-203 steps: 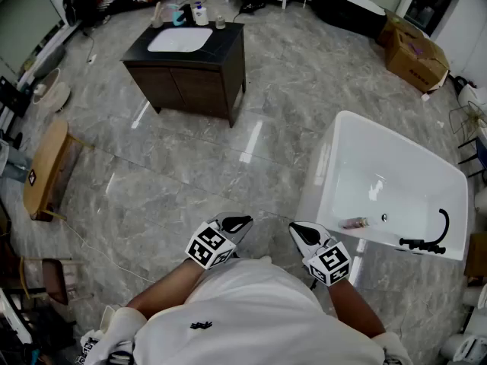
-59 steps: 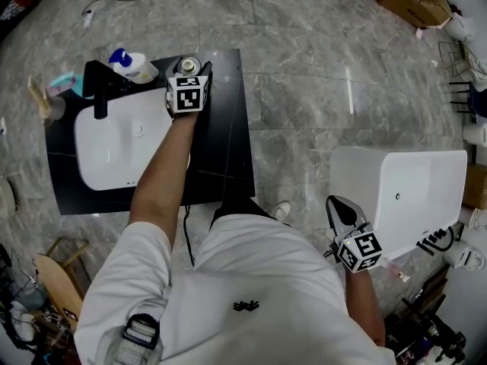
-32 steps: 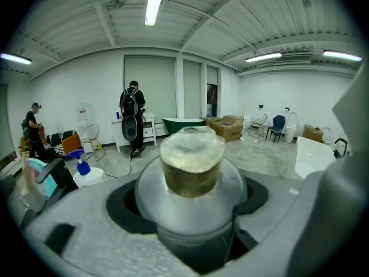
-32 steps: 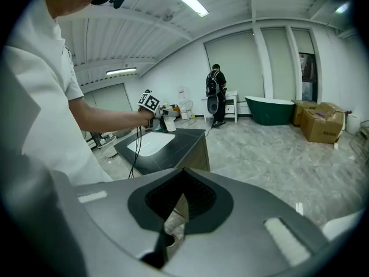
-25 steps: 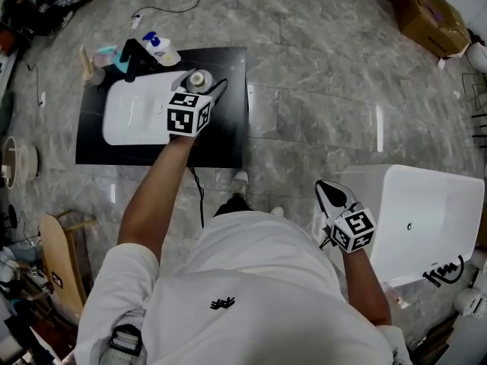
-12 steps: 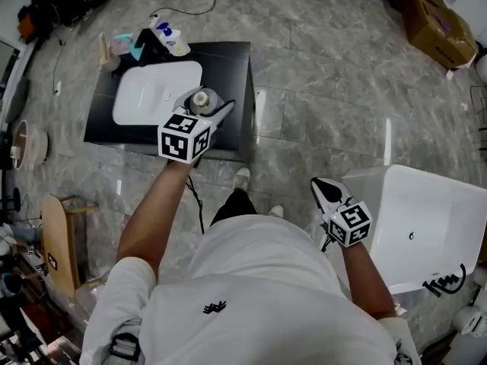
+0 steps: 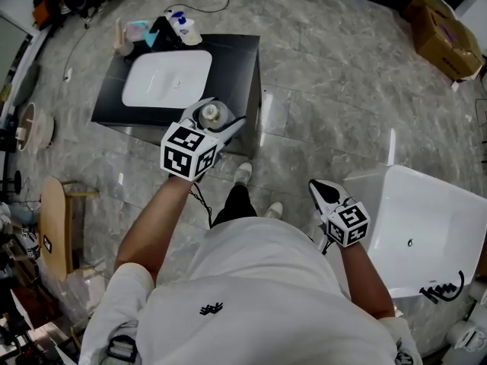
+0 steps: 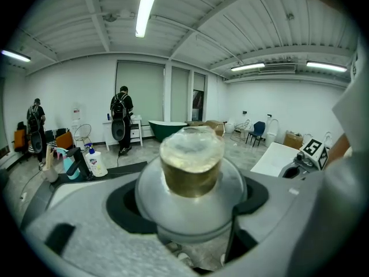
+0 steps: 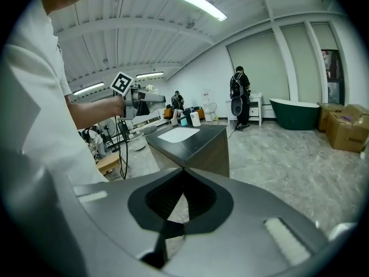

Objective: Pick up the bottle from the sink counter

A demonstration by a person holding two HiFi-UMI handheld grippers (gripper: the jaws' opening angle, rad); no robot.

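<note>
My left gripper [image 7: 218, 122] is clamped on the upright bottle [image 7: 209, 114], sink counter [image 7: 234, 59] at eleven o'clock beyond it; right gripper [image 7: 320, 192] closed, empty

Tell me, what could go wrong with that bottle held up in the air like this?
1. The bottle is round and smooth, and the left gripper clasps only its belly with its fingers. It might slip and hit the hard stone floor.
2. It hangs close to the edge of the counter, so a careless swing could knock it against the corner.
</note>
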